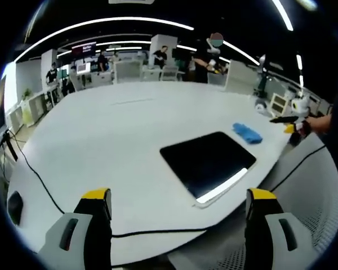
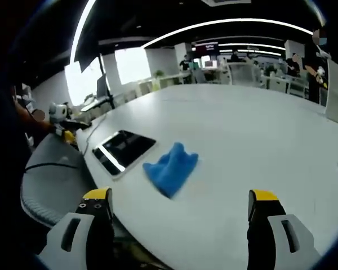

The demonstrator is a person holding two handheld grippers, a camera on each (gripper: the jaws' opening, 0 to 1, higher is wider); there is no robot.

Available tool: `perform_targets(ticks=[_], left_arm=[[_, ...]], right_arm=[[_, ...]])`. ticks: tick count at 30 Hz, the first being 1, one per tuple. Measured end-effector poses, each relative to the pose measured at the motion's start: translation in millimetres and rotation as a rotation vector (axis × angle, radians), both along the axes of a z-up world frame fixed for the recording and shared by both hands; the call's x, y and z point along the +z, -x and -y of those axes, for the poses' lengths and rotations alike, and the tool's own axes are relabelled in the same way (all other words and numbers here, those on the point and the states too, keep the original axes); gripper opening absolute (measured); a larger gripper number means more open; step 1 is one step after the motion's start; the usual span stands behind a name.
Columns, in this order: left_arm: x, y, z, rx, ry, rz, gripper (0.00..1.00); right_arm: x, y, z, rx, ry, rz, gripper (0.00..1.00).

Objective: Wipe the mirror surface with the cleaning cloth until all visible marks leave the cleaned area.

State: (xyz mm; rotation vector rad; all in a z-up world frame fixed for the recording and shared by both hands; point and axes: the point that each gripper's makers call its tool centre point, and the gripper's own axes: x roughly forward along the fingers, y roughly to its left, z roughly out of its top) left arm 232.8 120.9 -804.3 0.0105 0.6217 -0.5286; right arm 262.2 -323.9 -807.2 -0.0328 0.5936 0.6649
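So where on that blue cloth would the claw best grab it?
Probably at the raised fold on top of the cloth, coming down from above. It lies crumpled on the table beside the mirror, apart from it, and the bunched ridge stands up enough to pinch, while its edges lie flat. The right claw is open and nearest.

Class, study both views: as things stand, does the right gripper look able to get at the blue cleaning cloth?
Probably yes. The right gripper has its jaws wide apart, and the blue cloth lies crumpled on the bare white table straight ahead, with nothing between. The mirror sits beside the cloth, out of the way.
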Motion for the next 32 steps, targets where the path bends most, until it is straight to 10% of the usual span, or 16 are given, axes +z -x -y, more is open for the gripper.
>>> perform_targets(ticks=[32], left_arm=[[2.8,-0.3,-1,0.025,0.023,0.011,1.0]], right_arm=[[-8.8,5,7,-0.019,0.006,-0.018,1.0]])
